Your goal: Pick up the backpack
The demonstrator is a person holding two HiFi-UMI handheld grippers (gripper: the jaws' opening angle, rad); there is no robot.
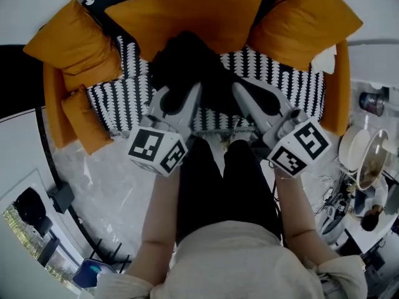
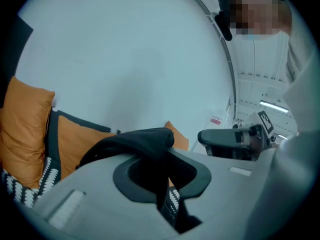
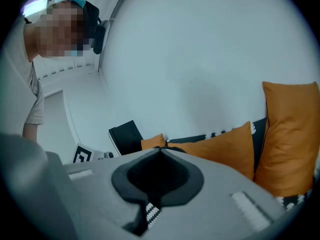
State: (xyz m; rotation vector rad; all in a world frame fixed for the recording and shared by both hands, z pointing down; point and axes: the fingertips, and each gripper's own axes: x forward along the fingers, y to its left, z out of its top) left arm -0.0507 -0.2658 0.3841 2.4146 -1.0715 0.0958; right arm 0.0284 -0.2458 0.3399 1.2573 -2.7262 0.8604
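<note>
"Two grippers on the job. How do the jaws stand?"

"The left gripper (image 1: 179, 98) has its smooth grey jaws nearly together, pinching a fold of the backpack (image 1: 187, 55), a soft, limp black fabric. The right gripper (image 1: 257, 95) is clamped the same way on another black fold."

"And where is the backpack?"

"It is slumped between the two grippers, over the sofa seat (image 1: 124, 73), which has a black-and-white scalloped pattern. Whether it touches the seat I cannot tell. Plump orange cushions (image 1: 187, 14) line the back and sides."

The right tongs (image 3: 160, 151) pinch the black backpack (image 3: 157, 176) before orange cushions (image 3: 220, 146).
</note>
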